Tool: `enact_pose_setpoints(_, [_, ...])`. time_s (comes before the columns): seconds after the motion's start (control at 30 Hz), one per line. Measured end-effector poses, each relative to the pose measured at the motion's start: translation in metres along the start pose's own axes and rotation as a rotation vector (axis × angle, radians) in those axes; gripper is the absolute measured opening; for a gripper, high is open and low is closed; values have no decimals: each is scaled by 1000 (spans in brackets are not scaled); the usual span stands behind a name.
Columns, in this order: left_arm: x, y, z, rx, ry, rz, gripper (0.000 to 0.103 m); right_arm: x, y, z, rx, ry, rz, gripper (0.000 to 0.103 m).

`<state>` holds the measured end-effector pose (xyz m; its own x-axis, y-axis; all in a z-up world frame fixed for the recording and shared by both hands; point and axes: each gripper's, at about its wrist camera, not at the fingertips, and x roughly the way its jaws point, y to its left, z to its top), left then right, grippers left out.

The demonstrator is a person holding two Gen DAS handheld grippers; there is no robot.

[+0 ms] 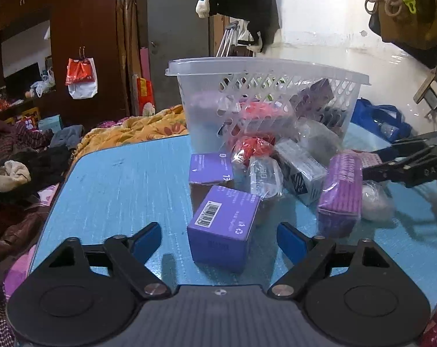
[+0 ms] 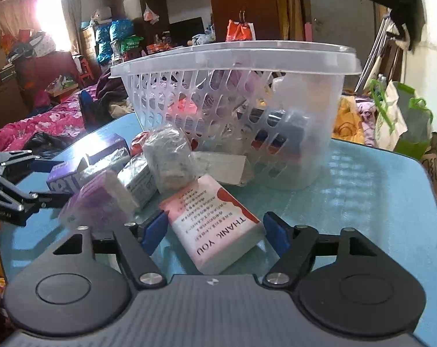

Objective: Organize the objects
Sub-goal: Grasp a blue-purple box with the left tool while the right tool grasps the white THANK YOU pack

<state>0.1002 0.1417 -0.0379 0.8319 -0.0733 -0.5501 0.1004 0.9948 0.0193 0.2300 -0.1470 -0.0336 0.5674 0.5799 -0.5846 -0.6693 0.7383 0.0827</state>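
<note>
Indoor light, moderate. Right wrist view: a curtained window (image 2: 49, 14) at upper left is overexposed, and glare washes the blue table (image 2: 372, 173). Left wrist view: the pale wall (image 1: 328, 31) blooms white, and the purple packet (image 1: 340, 193) is smeared, probably motion blur. Both views show fisheye bending and dark corners.

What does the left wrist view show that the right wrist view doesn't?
Left wrist only: the barcoded purple box between the open left gripper fingers, and a red-filled plastic bag. Right wrist only: the THANK YOU printed face of the pink-and-white box between the open right gripper fingers. Both: the clear plastic basket, the blue table.
</note>
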Motion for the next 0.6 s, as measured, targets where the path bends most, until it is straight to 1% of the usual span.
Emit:
enact_pose_setpoints(0.1, [0, -5, -1, 14, -3, 30, 76, -3, 10, -2, -48, -5, -55, 74])
enact_pose_setpoints(0.17, [0, -8, -1, 28, -10, 51, 66, -1, 14, -3, -70, 12, -76, 74])
enact_pose_setpoints(0.2, [-1, -9, -2, 29, -14, 54, 55, -1, 16, -4, -75, 18, -81, 73])
enact_pose_setpoints(0.23, [-3, -8, -3, 25, -19, 48, 50, 0, 17, -4, -79, 19, -92, 70])
enact_pose_setpoints(0.33, [-10, -8, -9, 4, -68, 50, 50, -6, 17, -7, -79, -3, -110, 68])
enact_pose_setpoints(0.47, [-21, -9, -13, -26, -148, 62, 50, -18, 16, -9, -61, -79, -160, 66])
enact_pose_setpoints(0.6, [-28, -11, -15, -39, -225, 54, 50, -28, 14, -10, -31, -153, -196, 66])
